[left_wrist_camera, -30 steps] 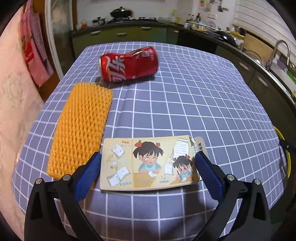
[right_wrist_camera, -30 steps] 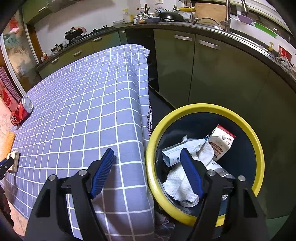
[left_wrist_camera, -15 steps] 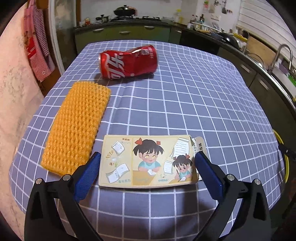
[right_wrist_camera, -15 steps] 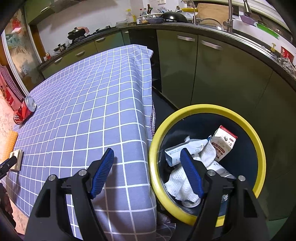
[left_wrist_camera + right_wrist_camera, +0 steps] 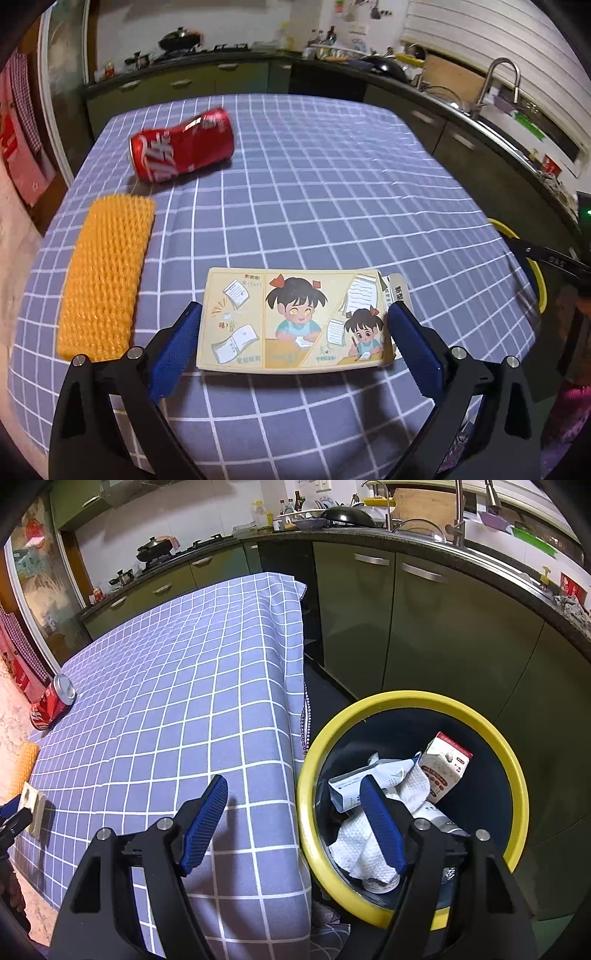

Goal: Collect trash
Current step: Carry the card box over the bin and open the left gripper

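The lavender checked tablecloth (image 5: 332,192) fills my left view, with the flat beige cartoon-printed card packet (image 5: 295,321) lying low in the centre. My left tongs (image 5: 293,341) stand apart, straddling it without touching, so I should lower squarely and pinch its short ends. My right tongs (image 5: 295,821) gape empty over the yellow-rimmed dark bin (image 5: 513,771) at lower right.

Home kitchen. Evidence: green base cabinets (image 5: 424,627) under a dark countertop (image 5: 480,559), sink faucet (image 5: 500,79), wok on gas hob (image 5: 181,37), dish rack with plates (image 5: 317,507) — table under checked tablecloth (image 5: 332,184).
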`<state>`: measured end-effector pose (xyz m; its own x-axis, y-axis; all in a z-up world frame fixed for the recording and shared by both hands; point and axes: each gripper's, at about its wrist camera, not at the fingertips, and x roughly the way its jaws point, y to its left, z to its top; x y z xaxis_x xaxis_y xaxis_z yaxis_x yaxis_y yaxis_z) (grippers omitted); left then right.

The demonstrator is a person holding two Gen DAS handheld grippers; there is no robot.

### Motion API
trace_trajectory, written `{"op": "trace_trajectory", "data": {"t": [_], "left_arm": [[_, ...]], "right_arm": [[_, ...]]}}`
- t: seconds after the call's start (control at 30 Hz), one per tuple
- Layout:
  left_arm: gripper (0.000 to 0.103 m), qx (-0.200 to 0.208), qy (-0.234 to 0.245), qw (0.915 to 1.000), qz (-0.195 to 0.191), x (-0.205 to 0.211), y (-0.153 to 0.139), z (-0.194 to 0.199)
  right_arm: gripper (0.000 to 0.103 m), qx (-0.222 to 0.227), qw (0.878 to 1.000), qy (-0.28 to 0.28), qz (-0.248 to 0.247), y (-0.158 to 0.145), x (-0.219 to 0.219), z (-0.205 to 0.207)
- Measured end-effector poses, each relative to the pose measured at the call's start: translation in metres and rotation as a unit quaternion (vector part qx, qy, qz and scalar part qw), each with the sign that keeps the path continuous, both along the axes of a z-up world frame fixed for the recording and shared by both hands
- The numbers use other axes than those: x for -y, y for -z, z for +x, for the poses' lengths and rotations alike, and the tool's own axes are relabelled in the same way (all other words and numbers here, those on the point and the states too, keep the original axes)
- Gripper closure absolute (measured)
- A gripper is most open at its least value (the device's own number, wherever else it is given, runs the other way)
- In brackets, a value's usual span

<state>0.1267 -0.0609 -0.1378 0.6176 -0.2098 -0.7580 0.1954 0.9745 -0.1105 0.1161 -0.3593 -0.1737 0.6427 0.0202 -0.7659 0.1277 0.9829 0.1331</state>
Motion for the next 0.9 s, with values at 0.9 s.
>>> {"op": "trace_trajectory", "data": {"t": [0.9], "left_arm": [[0.006,0.043,0.231,0.9718,-0.014,0.208,-0.055,0.026]], "right_arm": [[0.032,0.051,0.990,0.128,-0.008,-0.035,0.118,-0.082]]}}
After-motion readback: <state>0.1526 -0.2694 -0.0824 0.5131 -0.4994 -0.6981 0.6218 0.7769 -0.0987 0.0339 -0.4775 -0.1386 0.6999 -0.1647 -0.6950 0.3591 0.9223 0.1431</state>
